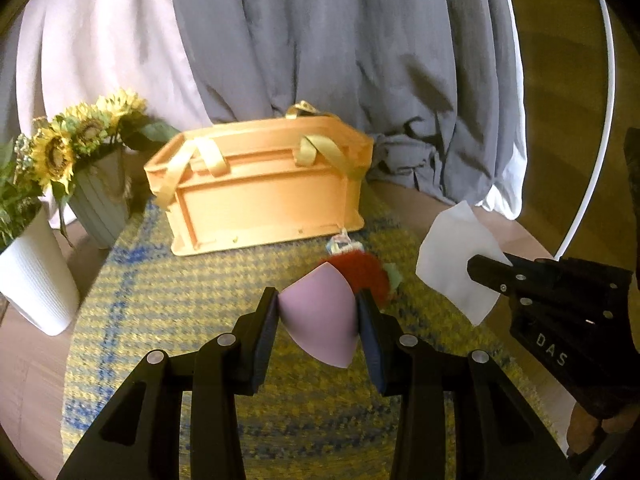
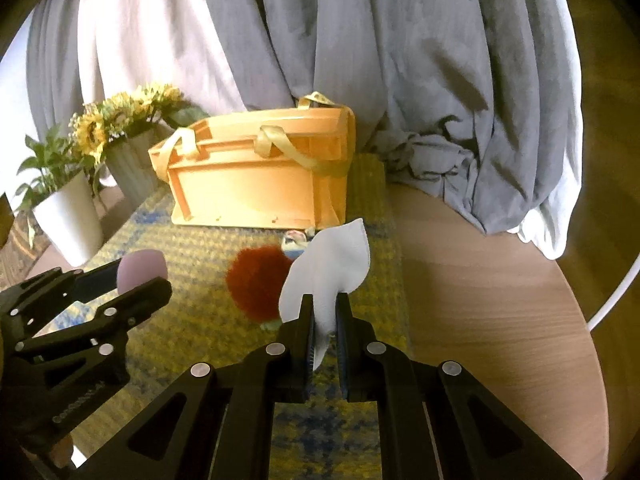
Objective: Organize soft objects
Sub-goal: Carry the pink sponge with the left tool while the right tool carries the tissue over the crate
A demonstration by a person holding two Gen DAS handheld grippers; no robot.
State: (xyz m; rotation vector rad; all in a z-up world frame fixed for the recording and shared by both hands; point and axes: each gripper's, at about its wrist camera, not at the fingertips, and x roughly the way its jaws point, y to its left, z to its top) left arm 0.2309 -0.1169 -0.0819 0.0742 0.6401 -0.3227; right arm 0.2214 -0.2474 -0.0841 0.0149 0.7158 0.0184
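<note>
Left wrist view: the left claw pinches one pink sponge above the woven mat; one red pompom lies beyond, before one orange basket.

Right wrist view: the right claw clamps one white cloth; two plant pots stand left on the tabletop.

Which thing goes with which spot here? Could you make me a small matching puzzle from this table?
Things:
1. pink sponge
2. white cloth
3. red fluffy ball
4. orange basket

Places:
A. lying on the woven mat
B. pinched in the right claw
C. standing by the sunflowers
D. squeezed in the left claw

Pairs: 1-D, 2-B, 3-A, 4-C
</note>
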